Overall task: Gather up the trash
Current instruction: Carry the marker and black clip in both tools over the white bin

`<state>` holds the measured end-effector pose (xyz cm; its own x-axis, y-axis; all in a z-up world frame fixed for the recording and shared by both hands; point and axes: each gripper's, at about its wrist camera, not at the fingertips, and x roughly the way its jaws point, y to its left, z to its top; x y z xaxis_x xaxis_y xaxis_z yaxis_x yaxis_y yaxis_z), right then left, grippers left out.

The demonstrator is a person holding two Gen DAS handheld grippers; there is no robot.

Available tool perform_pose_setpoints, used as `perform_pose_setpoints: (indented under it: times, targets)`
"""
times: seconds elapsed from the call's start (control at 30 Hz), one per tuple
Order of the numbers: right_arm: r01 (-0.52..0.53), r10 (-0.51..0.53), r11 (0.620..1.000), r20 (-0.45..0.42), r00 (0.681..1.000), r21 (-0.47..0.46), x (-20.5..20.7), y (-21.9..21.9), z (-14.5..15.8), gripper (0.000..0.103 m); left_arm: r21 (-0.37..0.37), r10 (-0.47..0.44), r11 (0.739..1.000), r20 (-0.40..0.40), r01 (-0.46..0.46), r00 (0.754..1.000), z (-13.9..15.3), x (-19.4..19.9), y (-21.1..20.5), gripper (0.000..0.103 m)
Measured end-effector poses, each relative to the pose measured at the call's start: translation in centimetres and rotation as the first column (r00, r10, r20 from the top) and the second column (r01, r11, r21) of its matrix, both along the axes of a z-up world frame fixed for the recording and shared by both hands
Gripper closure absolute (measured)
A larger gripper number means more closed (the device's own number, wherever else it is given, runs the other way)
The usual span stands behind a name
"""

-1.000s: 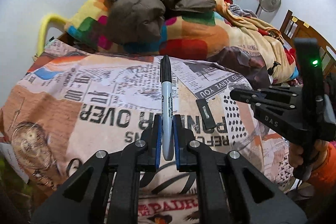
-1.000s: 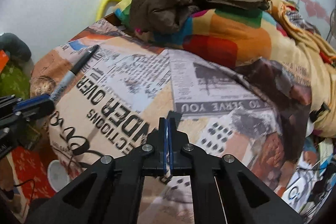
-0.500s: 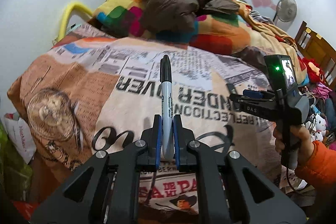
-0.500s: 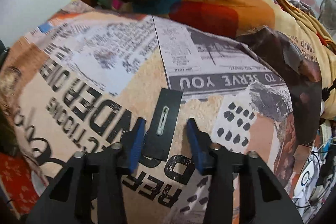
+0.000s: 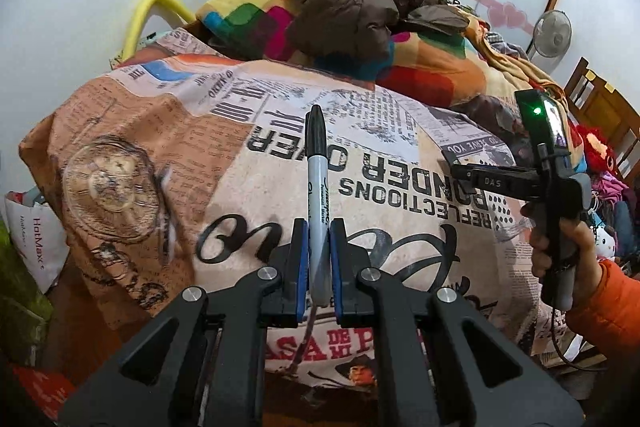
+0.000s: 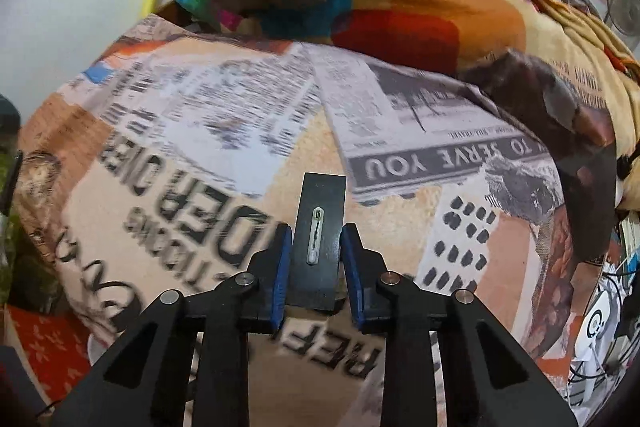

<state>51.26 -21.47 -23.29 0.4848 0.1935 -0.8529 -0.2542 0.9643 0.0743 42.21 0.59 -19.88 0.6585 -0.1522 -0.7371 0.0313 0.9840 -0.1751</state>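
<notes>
Trash on the newsprint-patterned bedspread (image 6: 400,227) is a flat black card (image 6: 320,223) with a small clear piece at its middle. It lies between the blue pads of the right gripper (image 6: 316,259), whose jaws have just been closing; slim gaps seem to remain on both sides, though blur makes contact hard to judge. Beyond it, a brown jacket (image 5: 356,11) is heaped on a colourful blanket (image 5: 432,67), with nothing between card and gripper. The left gripper (image 5: 319,247) is clamped on a black-capped marker (image 5: 318,183), cap pointing away over the bedspread. In the left view, a hand (image 5: 560,247) in an orange sleeve (image 5: 608,307) grips the right tool's handle, tilted down toward the bed. A standing fan (image 5: 552,35) sits by the far wall.
</notes>
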Motion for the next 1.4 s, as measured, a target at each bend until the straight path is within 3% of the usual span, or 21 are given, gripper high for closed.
perform_pose_setpoints:
  times: [0.33, 0.67, 1.03, 1.4]
  targets:
    - [-0.203, 0.192, 0.975, 0.116, 0.974, 0.092, -5.9, 7.4, 8.0, 0.08, 0.001, 0.082, 0.997, 0.061, -0.082, 0.995, 3.6, -5.3, 4.6, 0.094]
    - [-0.382, 0.354, 0.911, 0.183, 0.917, 0.157, -12.9, 16.2, 12.1, 0.08, -0.018, 0.201, 0.98, 0.107, -0.2, 0.974, 5.7, -12.4, 10.9, 0.094]
    - [-0.543, 0.521, 0.818, 0.154, 0.839, 0.19, -19.9, 25.1, 11.5, 0.08, -0.039, 0.329, 0.944, 0.089, -0.327, 0.94, 4.9, -20.6, 18.6, 0.094]
    - [-0.654, 0.658, 0.737, 0.036, 0.752, 0.17, -25.5, 32.1, 6.6, 0.08, -0.074, 0.429, 0.9, -0.031, -0.43, 0.903, -0.6, -26.2, 23.7, 0.094]
